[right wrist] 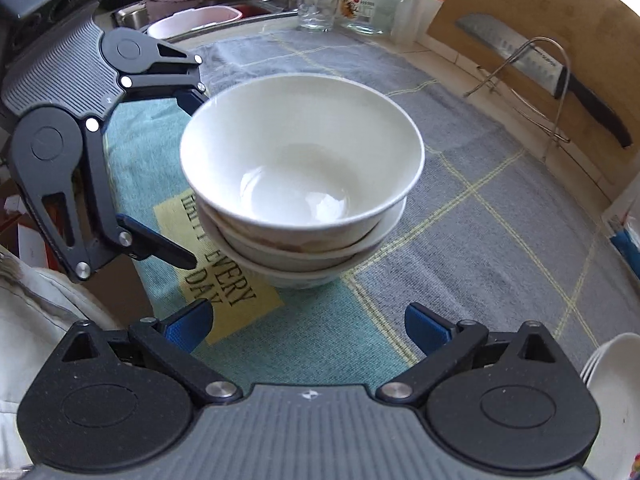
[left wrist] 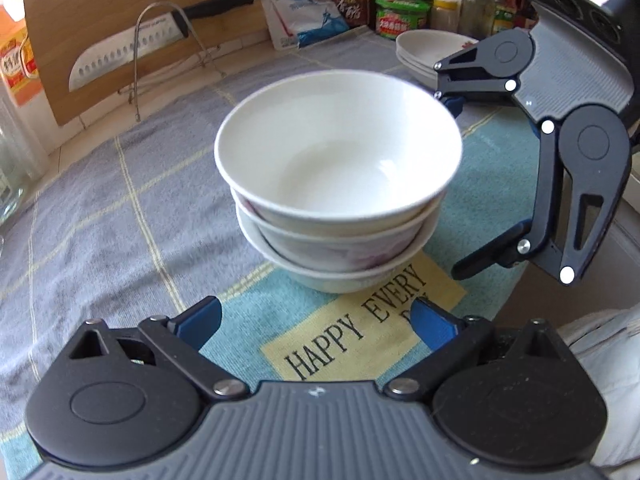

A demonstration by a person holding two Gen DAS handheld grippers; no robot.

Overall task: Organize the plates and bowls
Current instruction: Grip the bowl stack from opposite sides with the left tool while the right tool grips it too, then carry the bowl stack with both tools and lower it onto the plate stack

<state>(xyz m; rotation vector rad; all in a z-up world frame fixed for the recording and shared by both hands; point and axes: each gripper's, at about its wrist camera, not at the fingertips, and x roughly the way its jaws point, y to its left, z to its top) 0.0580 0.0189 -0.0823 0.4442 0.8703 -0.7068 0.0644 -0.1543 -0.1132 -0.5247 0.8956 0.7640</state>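
Bowls (left wrist: 340, 176), three glossy white ones nested, sit mid-frame on the fuzzy grey-and-teal cloth (left wrist: 120, 216); the lower two show only rims. My left hand-held gripper (left wrist: 316, 324) and right hand-held gripper (right wrist: 308, 328) gape empty. Stacked plates (left wrist: 424, 50), upper right, are partly hidden.

3 nested bowls (left wrist: 336, 176) on the mat (left wrist: 120, 216), plates (left wrist: 424, 50) behind.

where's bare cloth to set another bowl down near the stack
Free: grey cloth between the bowl stack and the knife rack. Crowded: behind the plates, where bottles and jars stand; both open grippers flank the stack.
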